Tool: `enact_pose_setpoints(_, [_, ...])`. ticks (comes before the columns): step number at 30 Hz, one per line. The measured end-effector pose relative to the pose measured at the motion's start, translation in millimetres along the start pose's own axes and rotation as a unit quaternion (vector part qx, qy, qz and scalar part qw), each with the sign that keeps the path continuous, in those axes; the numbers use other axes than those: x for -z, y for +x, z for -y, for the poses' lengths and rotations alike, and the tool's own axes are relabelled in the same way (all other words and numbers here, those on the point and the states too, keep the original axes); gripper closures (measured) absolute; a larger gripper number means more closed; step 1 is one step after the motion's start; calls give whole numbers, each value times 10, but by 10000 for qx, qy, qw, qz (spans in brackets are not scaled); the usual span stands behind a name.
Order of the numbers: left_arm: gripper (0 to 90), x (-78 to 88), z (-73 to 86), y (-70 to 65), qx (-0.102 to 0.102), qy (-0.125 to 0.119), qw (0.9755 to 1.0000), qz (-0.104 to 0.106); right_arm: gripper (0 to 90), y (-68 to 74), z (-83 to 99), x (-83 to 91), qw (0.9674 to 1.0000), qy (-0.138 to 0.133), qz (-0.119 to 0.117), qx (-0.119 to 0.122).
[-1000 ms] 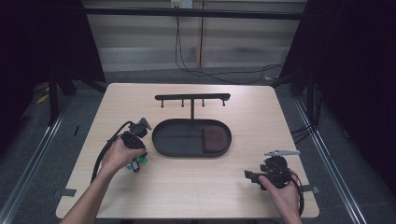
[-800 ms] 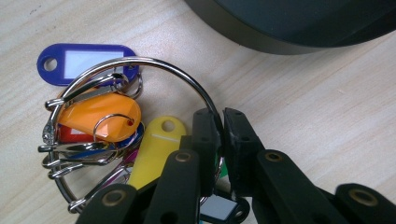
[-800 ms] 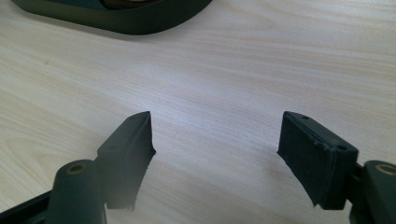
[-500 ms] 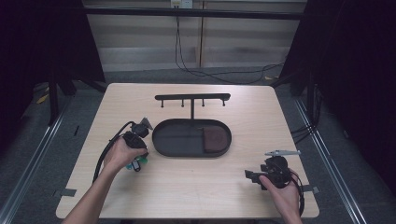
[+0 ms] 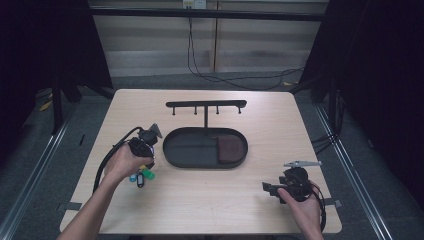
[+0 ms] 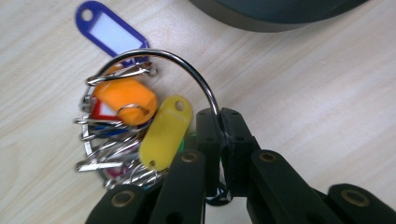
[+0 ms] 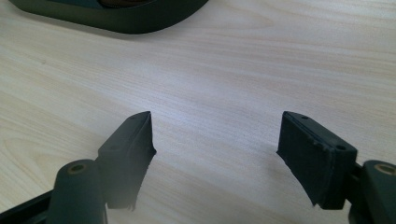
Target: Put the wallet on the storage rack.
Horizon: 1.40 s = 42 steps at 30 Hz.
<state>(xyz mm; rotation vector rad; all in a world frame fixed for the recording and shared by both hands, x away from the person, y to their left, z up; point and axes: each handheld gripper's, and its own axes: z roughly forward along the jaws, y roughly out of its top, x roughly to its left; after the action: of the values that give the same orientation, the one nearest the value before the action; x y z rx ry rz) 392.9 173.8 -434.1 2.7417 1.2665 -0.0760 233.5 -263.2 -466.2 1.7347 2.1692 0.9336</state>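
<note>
A bunch of keys with coloured tags hangs on a large metal ring (image 6: pixel 187 65) that lies on the wooden table (image 5: pixel 220 200), left of the black oval tray (image 5: pixel 172 150). In the left gripper view a purple tag (image 6: pixel 109 30), an orange tag (image 6: pixel 123 95) and a yellow tag (image 6: pixel 168 130) show. My left gripper (image 6: pixel 219 128) has just been closing and is now shut on the ring's wire. In the high view it (image 5: pixel 142 161) points down over the tags (image 5: pixel 141 176). My right gripper (image 7: pixel 217 135) stands open over bare table, at the front right (image 5: pixel 272 189).
A brown pouch (image 5: pixel 230 149) lies in the right end of the tray. A black rack with several hooks (image 5: pixel 206 105) rises behind the tray. The tray's rim (image 7: pixel 116 21) shows at the top of the right gripper view. Table edges are near the right hand.
The left hand has shifted only slightly at the keys. The right hand and gripper have stayed where they were.
</note>
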Motion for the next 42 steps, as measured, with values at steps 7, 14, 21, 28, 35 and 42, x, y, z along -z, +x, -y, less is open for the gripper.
enact_pose_setpoints(7, [875,197,45,47,-44,59,10000,-58,264,-7,1,5,10000,-10,-8,-13])
enact_pose_setpoints(14, [878,366,84,77,-64,50,10000,-31,267,-16,0,6,10000,5,-15,-32])
enact_pose_setpoints(21, [880,515,103,82,-151,-26,9999,37,266,-14,1,-3,10000,-1,-5,-14])
enact_pose_setpoints(28, [881,697,112,74,-206,-179,9996,47,266,-17,0,-2,10000,-7,-19,-30])
enact_pose_setpoints(35, [882,847,119,80,-235,-355,9989,184,266,-16,2,3,10000,-5,-28,-52])
enact_pose_setpoints(42, [882,1026,135,81,-204,-531,9983,155,266,-19,1,-1,10000,-2,-27,-45])
